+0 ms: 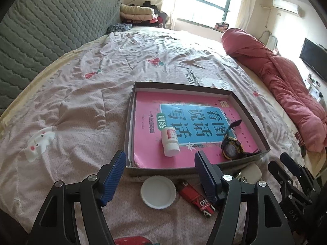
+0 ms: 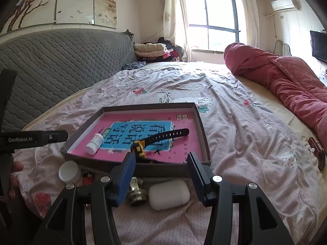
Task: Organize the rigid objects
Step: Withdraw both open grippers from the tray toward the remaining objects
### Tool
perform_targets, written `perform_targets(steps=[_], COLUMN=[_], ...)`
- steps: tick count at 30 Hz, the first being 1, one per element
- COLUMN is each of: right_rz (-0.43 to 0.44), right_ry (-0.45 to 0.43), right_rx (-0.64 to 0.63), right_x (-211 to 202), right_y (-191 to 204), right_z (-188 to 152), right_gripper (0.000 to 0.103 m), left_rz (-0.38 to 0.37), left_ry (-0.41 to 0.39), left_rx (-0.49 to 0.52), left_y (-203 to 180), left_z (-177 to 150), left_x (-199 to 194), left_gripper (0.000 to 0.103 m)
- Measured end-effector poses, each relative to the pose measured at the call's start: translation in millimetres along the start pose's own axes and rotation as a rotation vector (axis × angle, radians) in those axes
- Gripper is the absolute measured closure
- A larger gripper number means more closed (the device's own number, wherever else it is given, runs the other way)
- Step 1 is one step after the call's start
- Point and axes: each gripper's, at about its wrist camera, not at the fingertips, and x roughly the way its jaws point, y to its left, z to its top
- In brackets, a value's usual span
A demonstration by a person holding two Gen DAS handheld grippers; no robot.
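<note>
left gripper (image 1: pixel 160 175) fingers spread, empty | white cap (image 1: pixel 158 191) between them, light, rigid: pinch rim | right gripper (image 2: pixel 161 173) fingers spread, empty | white case (image 2: pixel 169 194) between them, smooth, slippery: grip flat sides

Daylight from the far window (image 2: pixel 212 20), panes blown out white. Bed cover (image 1: pixel 81 94) evenly lit, shadows soft. Strong fisheye bending, dark corners. Focus fairly sharp, slightly soft at edges.
</note>
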Motion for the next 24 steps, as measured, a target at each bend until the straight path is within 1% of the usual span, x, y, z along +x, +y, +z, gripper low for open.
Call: perform_targets(steps=[13, 24], right_rz=[-0.016, -0.011], right_ry=[0.042, 0.035], right_rx=[0.005, 0.004], right_x=[-17.2, -31.3], right_y=[6.9, 11.9], right_z=[-15.1, -19.9], right_gripper=[0.05, 0.05], left_rz=[-0.004, -0.002], left_ry=[-0.013, -0.015], left_rx=[0.032, 0.031], left_y=[-2.8, 1.2], left_z=[-7.2, -14.6], left_x=[-21.5, -33.8], left_gripper=[0.032, 0.032])
